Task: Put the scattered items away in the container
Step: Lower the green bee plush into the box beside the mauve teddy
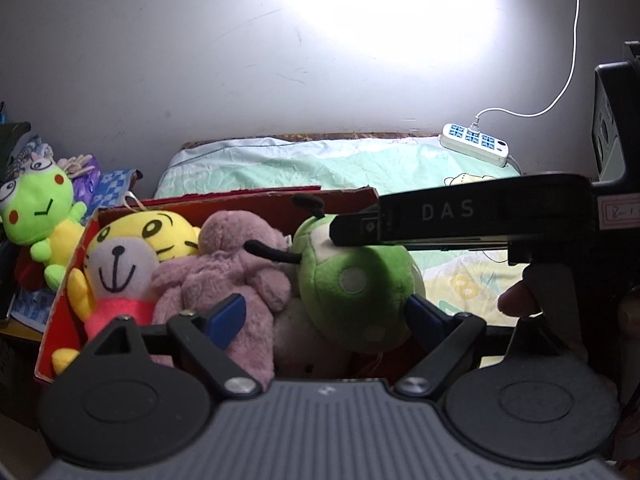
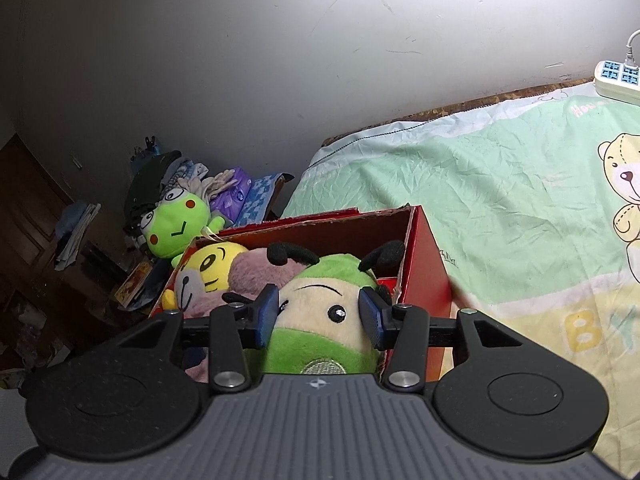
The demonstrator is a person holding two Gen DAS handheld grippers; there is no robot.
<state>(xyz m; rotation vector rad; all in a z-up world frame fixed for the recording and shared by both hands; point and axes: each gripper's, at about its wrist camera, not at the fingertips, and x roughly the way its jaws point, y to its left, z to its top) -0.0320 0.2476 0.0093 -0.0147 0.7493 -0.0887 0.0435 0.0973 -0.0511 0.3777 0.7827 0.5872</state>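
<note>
A red cardboard box stands on the bed, packed with plush toys. In it lie a yellow tiger, a pink bear and a green bug plush with black feelers. My right gripper straddles the bug's head, its blue pads beside the cheeks without squeezing. One black finger of that gripper crosses the left wrist view over the bug. My left gripper stands wide open over the pink bear and the bug, holding nothing.
A green frog plush sits outside the box on a cluttered side stand at the left. A white power strip with its cable lies at the bed's far edge by the wall. The green sheet stretches right of the box.
</note>
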